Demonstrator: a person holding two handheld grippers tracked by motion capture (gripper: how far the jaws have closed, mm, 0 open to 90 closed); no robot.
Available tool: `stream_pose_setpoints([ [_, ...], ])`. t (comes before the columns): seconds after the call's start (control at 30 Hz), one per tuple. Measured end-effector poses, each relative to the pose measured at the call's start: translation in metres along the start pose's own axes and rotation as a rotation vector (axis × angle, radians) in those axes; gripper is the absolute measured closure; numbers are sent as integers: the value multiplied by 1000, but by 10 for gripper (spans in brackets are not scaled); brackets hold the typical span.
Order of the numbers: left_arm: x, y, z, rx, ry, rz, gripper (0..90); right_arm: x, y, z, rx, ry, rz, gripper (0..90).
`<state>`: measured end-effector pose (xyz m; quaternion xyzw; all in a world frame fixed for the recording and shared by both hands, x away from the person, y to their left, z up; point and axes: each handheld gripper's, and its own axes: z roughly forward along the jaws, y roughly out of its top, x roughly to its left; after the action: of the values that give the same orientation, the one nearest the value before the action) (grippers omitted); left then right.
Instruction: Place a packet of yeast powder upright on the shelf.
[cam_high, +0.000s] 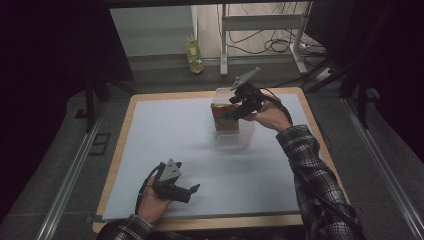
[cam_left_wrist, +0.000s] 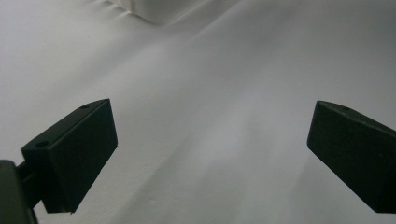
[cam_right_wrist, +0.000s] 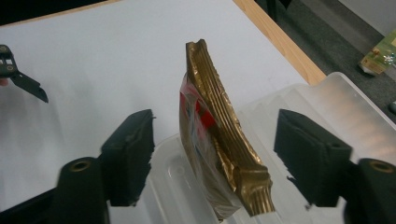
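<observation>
Pouch (cam_right_wrist: 219, 140) stands on edge in the tub (cam_right_wrist: 336, 107), its long sealed edge running straight between the right hand-held gripper's (cam_right_wrist: 212, 158) spread jaws; left hand-held gripper (cam_high: 192, 190), also spread, sits well apart.

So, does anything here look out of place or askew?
Only a small thing: the gold snack bag stands on edge in the clear plastic container, leaning, its top seal crinkled. The right hand-held gripper is open around it, jaws not touching. Nothing is spilled on the white table surface.
</observation>
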<state>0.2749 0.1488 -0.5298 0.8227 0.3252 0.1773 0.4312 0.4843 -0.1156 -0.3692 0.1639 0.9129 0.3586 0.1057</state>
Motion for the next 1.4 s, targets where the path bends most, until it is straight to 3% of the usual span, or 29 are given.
stream_pose_setpoints([
  [0.23, 0, 0, 0, 2, 2, 1, 16, 0, -9, -5, -25, -18, 56, 136],
  [0.43, 0, 0, 1, 2, 1, 2, 15, 3, -21, -12, -24, -20, 69, 72],
  [0.87, 0, 0, 1, -5, 5, -6, 13, 17, -52, -21, -50, -9, 111, 20],
  [1.17, 0, 0, 1, -3, 8, -6, 11, 38, -86, -29, -74, -30, 134, 3],
  [1.4, 0, 0, 1, 4, 8, -4, 11, 51, -116, -34, -102, -41, 180, 2],
])
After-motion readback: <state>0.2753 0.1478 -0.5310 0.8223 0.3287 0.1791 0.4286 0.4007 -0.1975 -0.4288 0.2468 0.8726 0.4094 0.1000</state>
